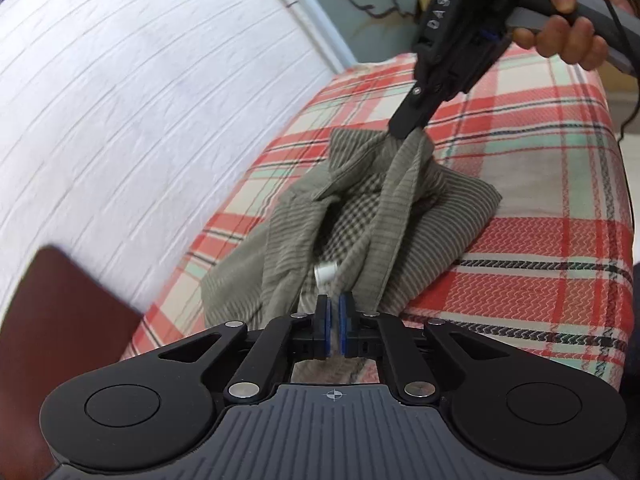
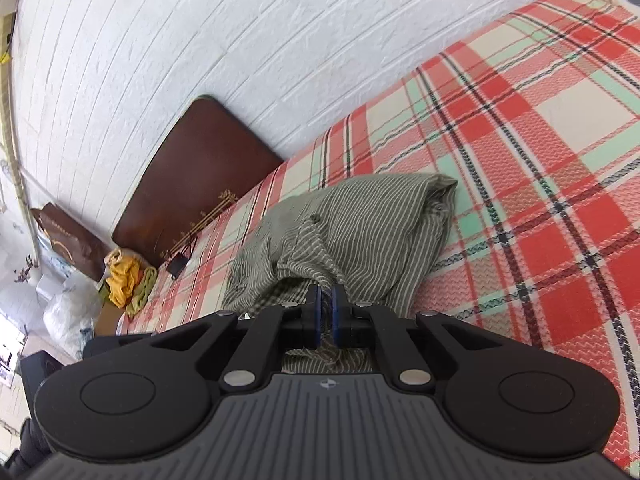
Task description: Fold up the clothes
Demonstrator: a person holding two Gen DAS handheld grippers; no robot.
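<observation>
- dark wooden headboard (image 2: 192, 176) at far left, against the white brick-pattern wall (image 1: 140, 100);
- left gripper (image 1: 333, 312) pinched tight on a bunched edge of the green striped garment (image 1: 360, 220);
- garment heaped mid-bed on the red plaid bedspread (image 1: 540, 248);
- right gripper (image 1: 402, 130) clamped on its far upper edge, lifting it; a hand (image 1: 568, 28) on the handle

The left wrist view sits close behind its own black two-finger gripper (image 1: 333, 322), looking forward and down along the bed's red, cream and mint plaid cover (image 1: 532, 240), white brick-pattern wall (image 1: 120, 100) to its left. The right wrist view looks the opposite way along that bed. Both share the crumpled olive-striped garment (image 2: 352, 236).
</observation>
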